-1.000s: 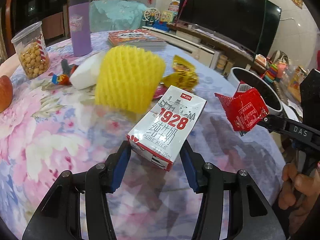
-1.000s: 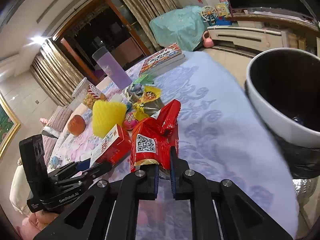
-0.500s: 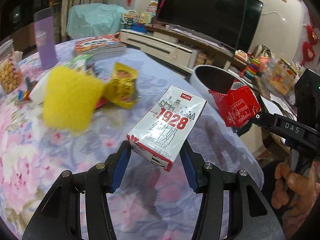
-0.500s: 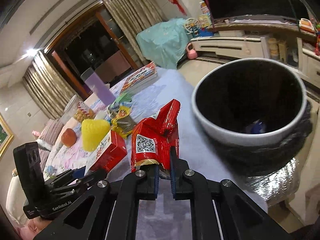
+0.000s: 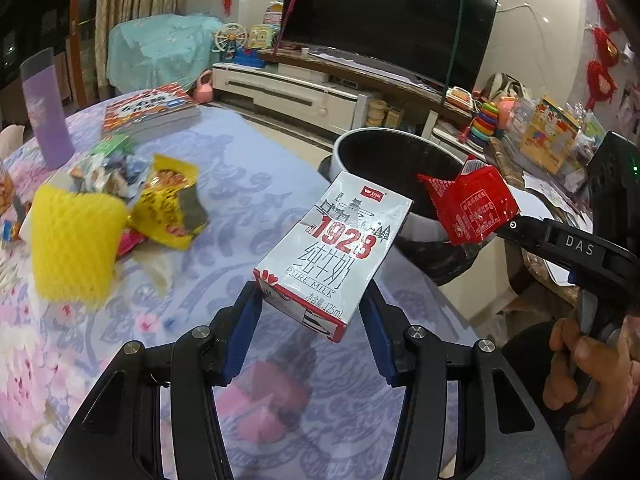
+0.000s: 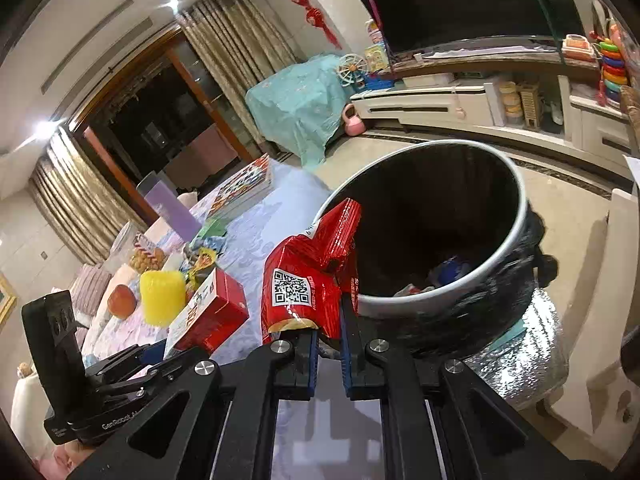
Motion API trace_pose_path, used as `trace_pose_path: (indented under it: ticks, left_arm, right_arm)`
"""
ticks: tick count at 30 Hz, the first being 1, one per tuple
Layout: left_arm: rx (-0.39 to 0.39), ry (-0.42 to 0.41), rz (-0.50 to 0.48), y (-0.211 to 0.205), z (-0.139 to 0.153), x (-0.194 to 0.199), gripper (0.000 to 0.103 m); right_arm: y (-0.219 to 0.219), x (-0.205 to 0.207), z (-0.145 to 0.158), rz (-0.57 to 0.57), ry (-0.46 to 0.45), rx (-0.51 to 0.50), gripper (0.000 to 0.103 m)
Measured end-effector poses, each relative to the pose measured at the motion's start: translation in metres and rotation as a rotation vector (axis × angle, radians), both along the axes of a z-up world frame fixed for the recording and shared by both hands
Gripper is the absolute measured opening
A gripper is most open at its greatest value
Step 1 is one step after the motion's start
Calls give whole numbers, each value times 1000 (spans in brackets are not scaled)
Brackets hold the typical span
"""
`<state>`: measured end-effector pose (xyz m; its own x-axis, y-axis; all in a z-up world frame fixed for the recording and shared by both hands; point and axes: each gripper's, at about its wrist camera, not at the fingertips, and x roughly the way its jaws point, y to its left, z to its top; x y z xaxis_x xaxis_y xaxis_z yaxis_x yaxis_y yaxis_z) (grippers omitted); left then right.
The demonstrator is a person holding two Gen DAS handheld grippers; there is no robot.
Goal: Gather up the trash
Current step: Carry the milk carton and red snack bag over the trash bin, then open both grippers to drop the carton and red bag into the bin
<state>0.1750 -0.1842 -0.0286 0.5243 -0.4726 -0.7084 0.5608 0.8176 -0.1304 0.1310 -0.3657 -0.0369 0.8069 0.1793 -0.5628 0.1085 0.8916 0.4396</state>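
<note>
My left gripper (image 5: 310,310) is shut on a white and red "1928" milk carton (image 5: 334,248), held tilted above the table's right side. The same carton (image 6: 208,312) shows its red side in the right wrist view, left of my right gripper (image 6: 329,338). That gripper is shut on a crumpled red snack wrapper (image 6: 308,280) with a QR code. The wrapper (image 5: 470,208) hangs at the near rim of a white bin (image 6: 400,304) with a black liner; a little trash lies at its bottom. The bin (image 5: 360,140) stands just past the table's edge.
On the flowered tablecloth (image 5: 248,184) lie a yellow foam net (image 5: 74,248), a yellow snack bag (image 5: 168,204), more wrappers (image 5: 108,164), a book (image 5: 148,110) and a purple cup (image 5: 44,112). A TV stand (image 6: 472,104) lies behind the bin. A hand (image 5: 580,364) holds the right gripper.
Both grippers have swung right, away from the table's clutter toward the bin, each keeping its grip. The bin now fills much more of the right wrist view, with the red wrapper at its rim.
</note>
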Motion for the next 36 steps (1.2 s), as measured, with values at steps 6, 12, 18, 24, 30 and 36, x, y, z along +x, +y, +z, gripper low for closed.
trace_pose_path:
  ticks: [6,12,18,24,30,36]
  left_arm:
    - [19,-8,-23,-20,4,2,50]
    - [34,-20,-46,-41,10,7,50]
    - [58,-27,-67,-61,11,15,50]
    - [79,-31,-78,-77,12,25,50]
    - [102,-43,-92,-90,16,34,50]
    - [125,-49,-106,-105,17,42,50]
  right_arm:
    - [-13,-2,4,-24,-6,0,9]
    - [-26,-1,7,-45,-8,-5,9]
    - [-37,8,7,-53,17,-26,9]
    - [-45,16,9,-54,37,-46,9]
    - [-52,25,9,-44,56,-69,9]
    - [-60,30,11,-49,75,-94,9]
